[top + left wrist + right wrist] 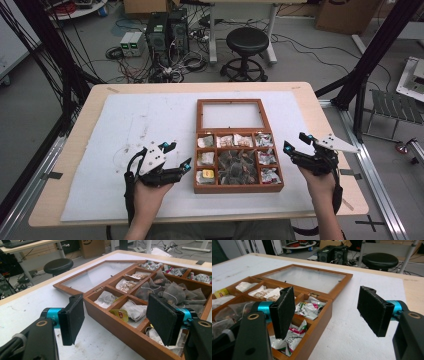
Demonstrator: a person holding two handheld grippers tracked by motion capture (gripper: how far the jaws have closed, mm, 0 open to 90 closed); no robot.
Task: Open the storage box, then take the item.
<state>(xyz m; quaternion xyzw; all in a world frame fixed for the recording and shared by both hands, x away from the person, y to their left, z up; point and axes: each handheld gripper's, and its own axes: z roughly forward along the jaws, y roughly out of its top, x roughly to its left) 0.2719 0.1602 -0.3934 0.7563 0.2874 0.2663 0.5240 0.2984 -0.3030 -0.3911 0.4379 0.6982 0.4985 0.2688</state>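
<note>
Between both tongs, tea box (pixel 238 186)

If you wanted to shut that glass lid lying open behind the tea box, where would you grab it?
Take the lid by its far wooden rail, coming from behind the box. It lies flat, hinged along the near edge, so the far rail is the free edge to lift; the centre is glass.

One wooden tea box (pixel 238 189) lay on the counter (pixel 95 105), with one glass lid (pixel 230 115), one large middle compartment and eight small ones; two grippers flanked it.
</note>
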